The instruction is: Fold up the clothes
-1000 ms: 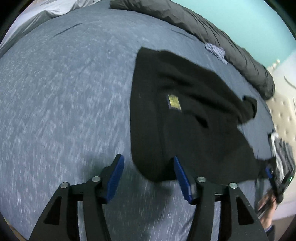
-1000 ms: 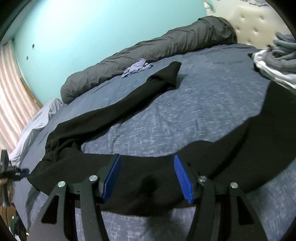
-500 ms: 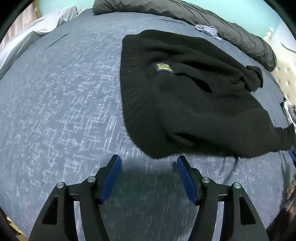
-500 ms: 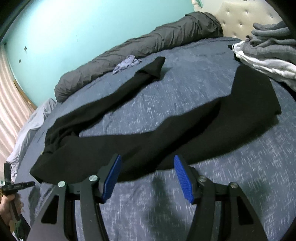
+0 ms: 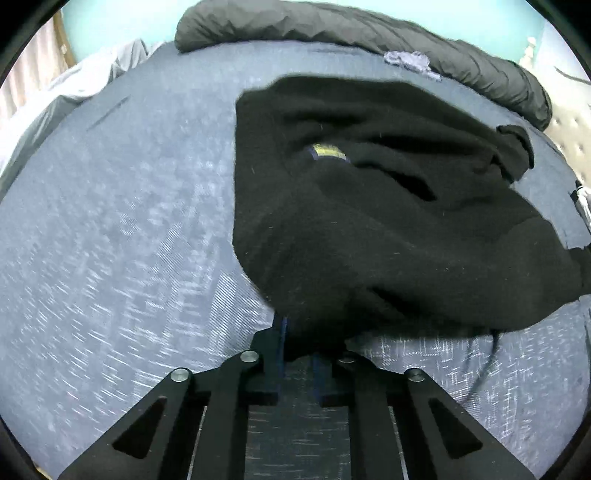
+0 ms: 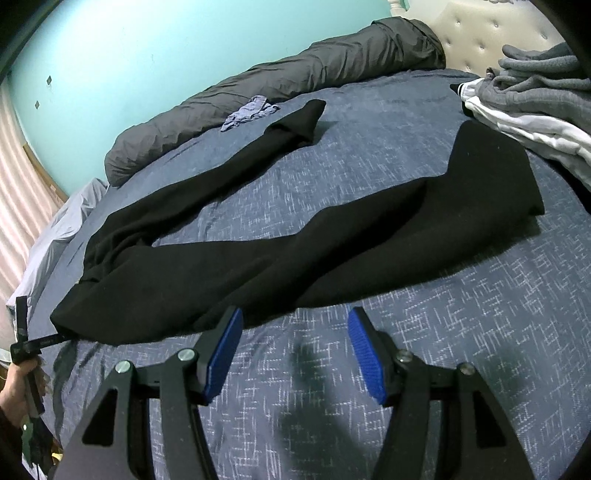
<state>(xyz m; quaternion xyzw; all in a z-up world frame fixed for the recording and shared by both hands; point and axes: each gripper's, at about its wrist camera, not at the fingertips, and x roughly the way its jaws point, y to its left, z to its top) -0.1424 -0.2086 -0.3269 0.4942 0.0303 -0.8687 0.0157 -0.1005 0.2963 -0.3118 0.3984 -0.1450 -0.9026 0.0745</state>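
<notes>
Left wrist view: the left hand-held gripper (image 5: pixel 297 354) has its blue-padded fingers pressed nearly together, pinching the near edge of a black knitted sweater (image 5: pixel 369 229) w/ a small yellow label (image 5: pixel 327 151) near its neck. The garment lies rumpled on the blue-grey speckled bed cover (image 5: pixel 110 240), one cuffed sleeve (image 5: pixel 515 147) flung toward the far side. A rolled dark grey duvet (image 5: pixel 369 33) runs along the bed's far edge, w/ a small lilac cloth (image 5: pixel 410 61) just beside it.

Right wrist view: the right hand-held gripper (image 6: pixel 295 350) is spread wide, nothing between its blue pads (image 6: pixel 364 350), hovering over bare cover just short of the sweater's near edge. From this side the sweater sprawls across the bed, one sleeve stretched toward the duvet, the body running off to the right, no neat crease visible. At far left the other hand-held gripper shows, gripped by a hand (image 6: pixel 16 384), at the sweater's corner. A pile of grey and white clothes (image 6: pixel 535 99) sits at the right, by the tufted cream headboard (image 6: pixel 476 33).

Judgement: this sweater isn't folded: sleeves out, body bunched. Flattening, bringing sleeves in and doubling the body all appear left. Whether the pile at right is finished work can't be told.
</notes>
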